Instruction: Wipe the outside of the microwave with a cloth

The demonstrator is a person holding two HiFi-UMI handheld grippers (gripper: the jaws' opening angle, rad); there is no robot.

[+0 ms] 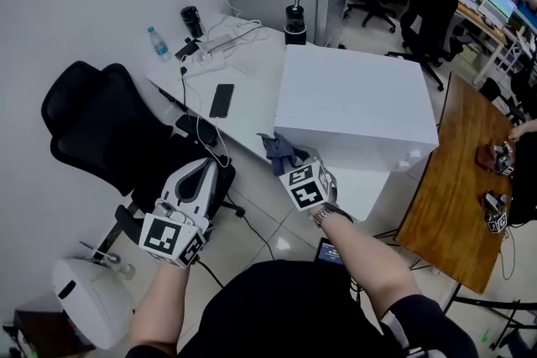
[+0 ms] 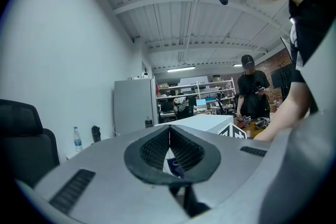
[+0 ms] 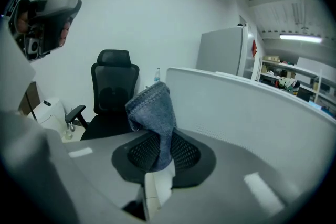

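The microwave (image 1: 352,105) is a large white box on the white desk (image 1: 252,71). My right gripper (image 1: 288,161) is shut on a blue-grey cloth (image 1: 281,149), held just off the box's near left corner. In the right gripper view the cloth (image 3: 154,113) stands up out of the shut jaws, with the microwave's white side (image 3: 252,113) close on the right. My left gripper (image 1: 208,169) hangs lower left over the floor, shut and empty. In its own view, beyond the left gripper (image 2: 169,147), the microwave (image 2: 202,122) shows.
A black office chair (image 1: 101,130) stands left of the desk. On the desk lie a phone (image 1: 221,100), a water bottle (image 1: 158,43), cables and a black tumbler (image 1: 294,23). A wooden table (image 1: 457,180) is at the right. A person (image 2: 254,92) stands beyond.
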